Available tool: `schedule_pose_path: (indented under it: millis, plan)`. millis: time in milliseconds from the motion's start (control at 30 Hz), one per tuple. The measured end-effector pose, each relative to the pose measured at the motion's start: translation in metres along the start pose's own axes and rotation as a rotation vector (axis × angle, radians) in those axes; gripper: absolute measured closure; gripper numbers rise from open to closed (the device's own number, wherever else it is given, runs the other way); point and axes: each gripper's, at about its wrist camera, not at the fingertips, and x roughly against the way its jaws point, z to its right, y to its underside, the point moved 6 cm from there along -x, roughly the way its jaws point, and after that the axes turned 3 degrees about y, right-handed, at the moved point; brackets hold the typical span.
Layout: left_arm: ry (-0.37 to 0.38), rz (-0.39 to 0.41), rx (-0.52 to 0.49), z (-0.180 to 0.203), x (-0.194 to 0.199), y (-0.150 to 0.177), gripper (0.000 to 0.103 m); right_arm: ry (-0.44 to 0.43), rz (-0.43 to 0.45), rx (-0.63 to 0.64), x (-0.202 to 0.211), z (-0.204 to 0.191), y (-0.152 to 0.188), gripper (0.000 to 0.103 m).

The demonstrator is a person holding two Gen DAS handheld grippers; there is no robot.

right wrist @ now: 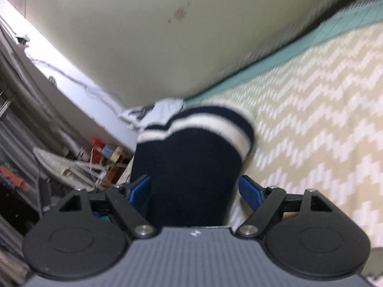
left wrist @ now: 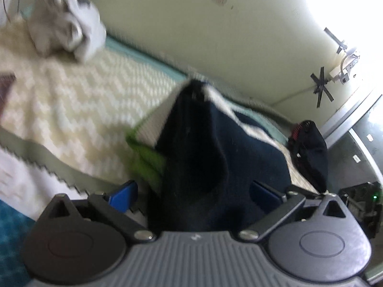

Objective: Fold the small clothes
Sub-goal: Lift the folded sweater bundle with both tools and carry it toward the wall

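Both views are pretty blurry, so take the fine details with a grain of salt. The left claw (left wrist: 192,192) has its blue fingers (left wrist: 124,195) spread apart, with a bunch of navy garment (left wrist: 203,157) piled between them. I honestly can't tell if the pads are actually squeezing the fabric or if it's just draped there. The cloth rises into a peak over the bed, and a white band runs along its far edge. A bit of bright green fabric (left wrist: 146,157) pokes out just beside it on the left.

The right claw (right wrist: 195,192) looks the same: blue fingers (right wrist: 250,191) set wide, dark navy cloth filling the gap, grip unclear. From this side you can see the garment's navy-and-white striped end (right wrist: 203,124) bunched up and lifted above the bed.

The bed has a cream zigzag cover (left wrist: 71,110) with a teal strip (right wrist: 275,59) along the wall. A crumpled pale grey garment (left wrist: 64,24) sits on the cover at the far left, well apart from the navy one. Another dark item with red trim (left wrist: 308,150) lies near the right edge of the bed. A plain cream wall (right wrist: 143,35) is behind everything.
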Motion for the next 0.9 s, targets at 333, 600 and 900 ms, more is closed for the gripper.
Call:
schedule_pose_path:
  millis: [333,600,900]
  plan:
    - [-0.049,0.037,-0.073,0.032,-0.041,-0.025,0.024,0.049,0.125,0.301,-0.03,-0.036,-0.041,0.058]
    - [-0.137,0.021,-0.202,0.064,-0.118,-0.049,0.012,0.157,0.184,0.147,-0.019,0.034,-0.083,0.048]
    - [-0.158,0.032,-0.236,0.059,-0.122,-0.041,0.0,0.124,0.106,0.078,-0.03,0.047,-0.081,0.029]
